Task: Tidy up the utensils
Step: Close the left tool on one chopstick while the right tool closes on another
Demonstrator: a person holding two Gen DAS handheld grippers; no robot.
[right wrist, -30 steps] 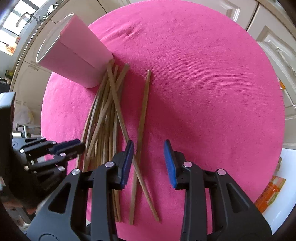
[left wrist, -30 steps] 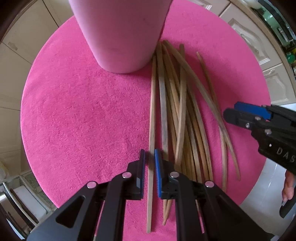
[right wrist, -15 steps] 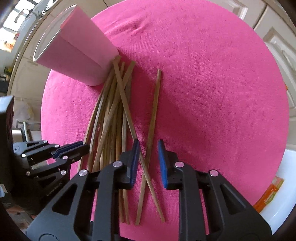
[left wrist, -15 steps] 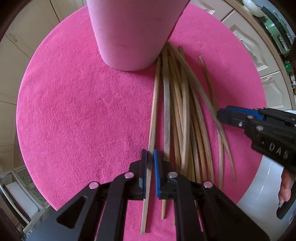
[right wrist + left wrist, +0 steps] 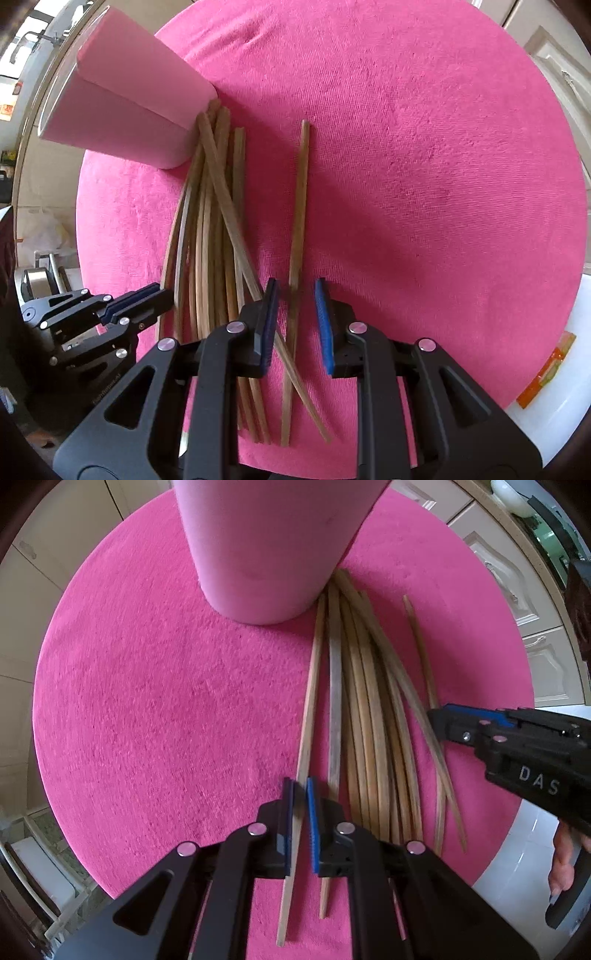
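**Both grippers at the chopsticks, none yet in the cup**

Your left gripper [image 5: 300, 786] points straight down over the pink round mat [image 5: 147, 709], and its jaws are clenched on 1 wooden chopstick [image 5: 309, 709], the leftmost of the lot. That stick runs straight ahead of the pads toward the foot of the pink cup [image 5: 273, 546], which stands just beyond the fingertips, and its near end passes back under the tool.

To the right of those jaws lies the loose bundle of chopsticks [image 5: 369, 701], fanned out from the cup's base. None looks sorted.

Further right, your right gripper [image 5: 295, 295] straddles 1 separate chopstick [image 5: 299, 206] that lies apart from the bundle. The blue pads [image 5: 323, 314] stand on either side of it with visible gaps, so the jaws are narrowed but not yet pressing. A second stick from the bundle crosses beneath the left pad, so you may catch 2 if you close as you are.

In the right wrist view the cup [image 5: 122, 110] sits ahead and to the left of that tool, leaning in the fisheye; its inside cannot be seen.

I judge the task barely begun: 1 stick gripped, 1 lined up, everything else left on the mat.
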